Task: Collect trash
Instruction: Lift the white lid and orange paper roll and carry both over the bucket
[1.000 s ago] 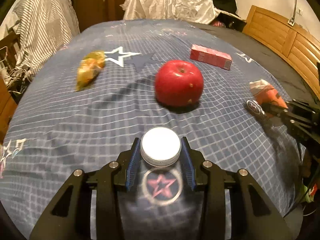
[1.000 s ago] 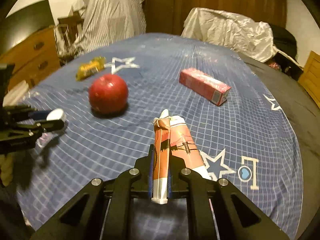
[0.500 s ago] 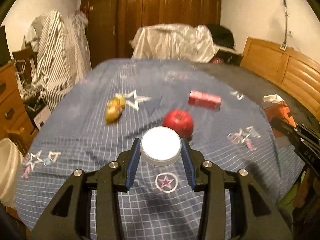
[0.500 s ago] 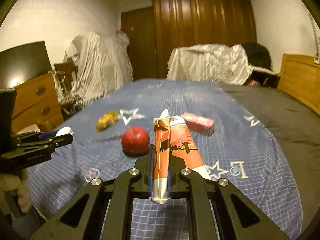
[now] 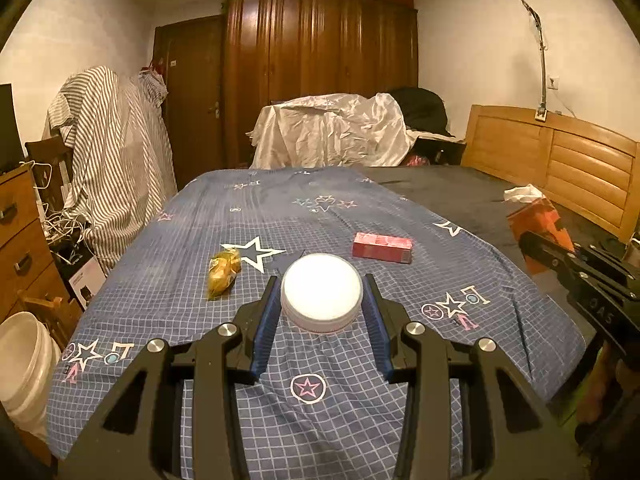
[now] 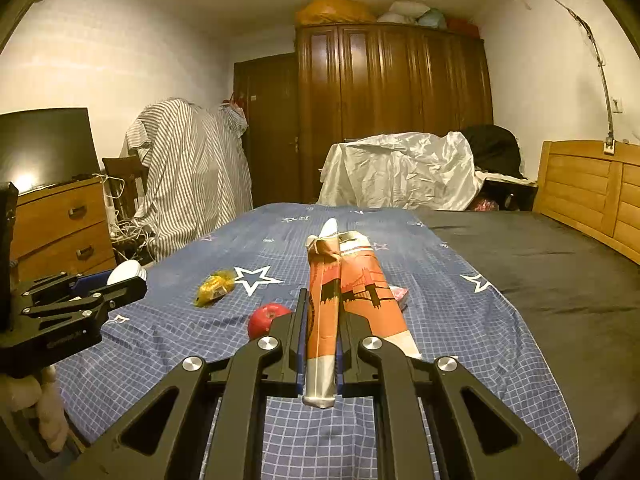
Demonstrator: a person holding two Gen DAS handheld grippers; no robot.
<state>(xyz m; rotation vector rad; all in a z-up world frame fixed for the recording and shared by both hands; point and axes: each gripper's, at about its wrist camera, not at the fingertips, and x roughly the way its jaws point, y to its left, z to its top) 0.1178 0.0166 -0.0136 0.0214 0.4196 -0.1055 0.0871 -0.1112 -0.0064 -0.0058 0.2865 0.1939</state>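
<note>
My left gripper (image 5: 322, 304) is shut on a round white lid (image 5: 321, 295), held above the near end of the bed. My right gripper (image 6: 321, 320) is shut on a flattened orange snack wrapper (image 6: 352, 296) that sticks up between its pads. On the blue star-print bedspread (image 5: 360, 208) lie a yellow crumpled wrapper (image 5: 224, 272) and a pink-red carton (image 5: 382, 247). A red apple (image 6: 266, 317) lies on the bedspread in the right wrist view, partly behind my fingers; the lid hides it in the left wrist view. Each gripper shows at the edge of the other's view.
A white bucket (image 5: 20, 364) stands on the floor at the bed's near left corner. Wooden drawers (image 6: 60, 224) and striped cloth-covered furniture (image 5: 116, 152) line the left side. A wooden headboard (image 5: 560, 168) runs along the right, a wardrobe (image 5: 320, 64) behind.
Both grippers have risen and pulled back from the bed, tilting up so the room now shows. The items on the bedspread look smaller and farther. Both holds are unchanged.
</note>
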